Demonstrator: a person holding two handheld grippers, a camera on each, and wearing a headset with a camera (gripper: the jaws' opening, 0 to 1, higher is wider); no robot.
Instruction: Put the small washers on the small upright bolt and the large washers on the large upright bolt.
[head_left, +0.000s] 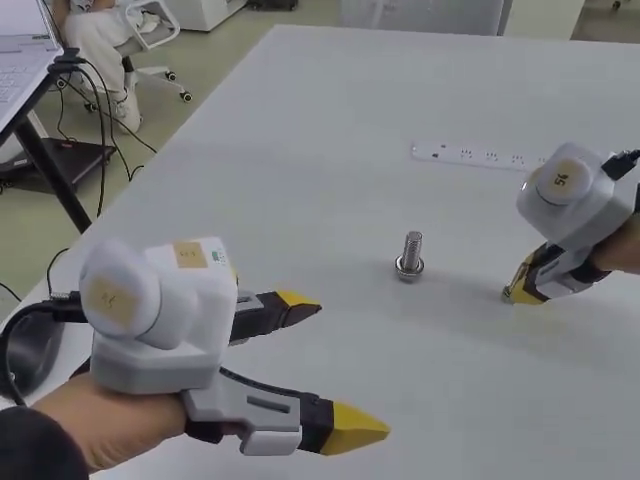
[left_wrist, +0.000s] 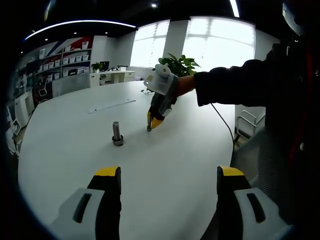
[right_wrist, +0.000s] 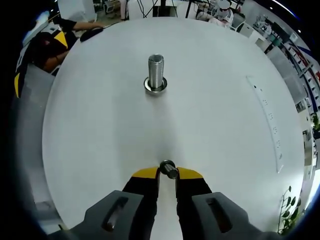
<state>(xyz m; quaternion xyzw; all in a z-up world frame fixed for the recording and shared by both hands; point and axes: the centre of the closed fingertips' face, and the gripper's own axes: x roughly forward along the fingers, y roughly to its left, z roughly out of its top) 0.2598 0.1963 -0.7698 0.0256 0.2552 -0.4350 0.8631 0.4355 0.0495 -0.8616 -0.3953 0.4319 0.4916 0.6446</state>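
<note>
The large bolt (head_left: 410, 254) stands upright mid-table with a washer ring round its base; it also shows as the large bolt (right_wrist: 156, 73) and, farther off, the large bolt (left_wrist: 117, 134). My right gripper (right_wrist: 168, 176) is tipped down onto the table right of it, shut on a small metal piece that looks like a small bolt (right_wrist: 169, 169) with a ring at its foot. From the other side I see the right gripper (left_wrist: 150, 125) and, from above, the right gripper (head_left: 518, 293). My left gripper (head_left: 332, 364) hovers open near the front edge, nothing between its fingers (left_wrist: 107, 176).
A white power strip (head_left: 478, 156) lies at the far side of the white table (head_left: 300, 160). Beyond the left edge are a desk with a laptop (head_left: 20, 50), cables and an office chair (head_left: 140, 40). A plant (left_wrist: 179, 64) stands behind the far end.
</note>
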